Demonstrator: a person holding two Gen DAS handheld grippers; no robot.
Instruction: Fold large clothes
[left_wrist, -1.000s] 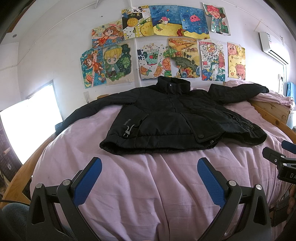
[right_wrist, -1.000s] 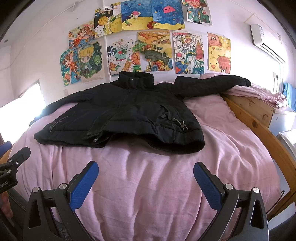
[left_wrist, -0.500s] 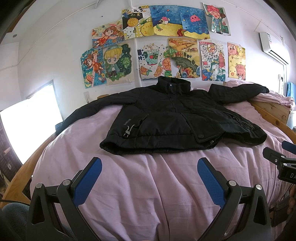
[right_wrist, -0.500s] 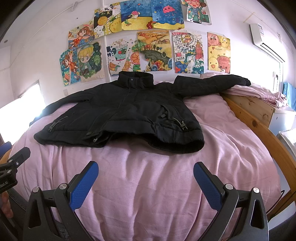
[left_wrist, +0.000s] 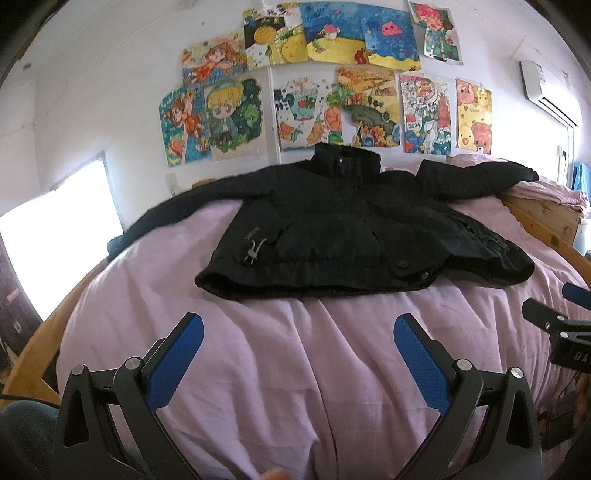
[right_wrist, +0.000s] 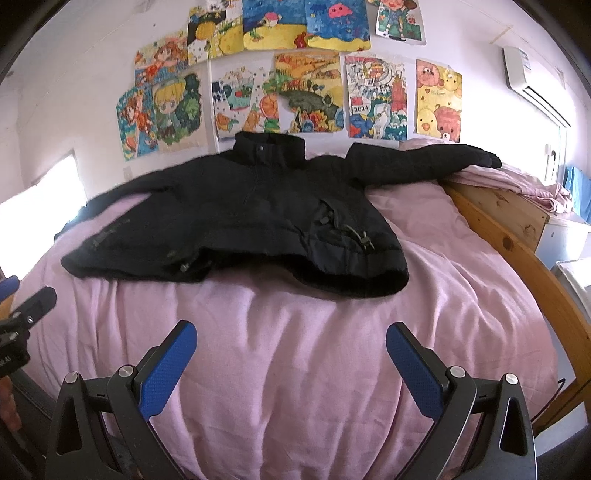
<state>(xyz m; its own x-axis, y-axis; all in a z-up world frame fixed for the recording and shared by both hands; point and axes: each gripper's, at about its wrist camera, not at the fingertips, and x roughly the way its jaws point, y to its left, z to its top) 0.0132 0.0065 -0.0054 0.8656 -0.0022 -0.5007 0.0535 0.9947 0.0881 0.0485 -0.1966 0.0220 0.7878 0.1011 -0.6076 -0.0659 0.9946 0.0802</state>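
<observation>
On the pink bedspread (left_wrist: 332, 369), seen from the left wrist, a black padded jacket (left_wrist: 351, 236) lies spread face up, collar toward the wall, both sleeves stretched out sideways and the hem nearest the camera. The left gripper (left_wrist: 299, 354) hovers above bare bedspread short of that hem, its blue-padded jaws spread wide and holding nothing. At the right edge part of the right gripper (left_wrist: 561, 325) shows, apart from the jacket. Colourful drawings (left_wrist: 332, 81) cover the wall behind the collar, and a wooden bed frame (left_wrist: 543, 218) runs along the right side. From the right wrist, the jacket (right_wrist: 258, 214) fills the far half of the bedspread (right_wrist: 295, 369), one sleeve reaching onto the bedding at the right. The right gripper (right_wrist: 291, 352) is likewise spread wide and empty, short of the hem, with the left gripper (right_wrist: 26, 310) at the left edge.
</observation>
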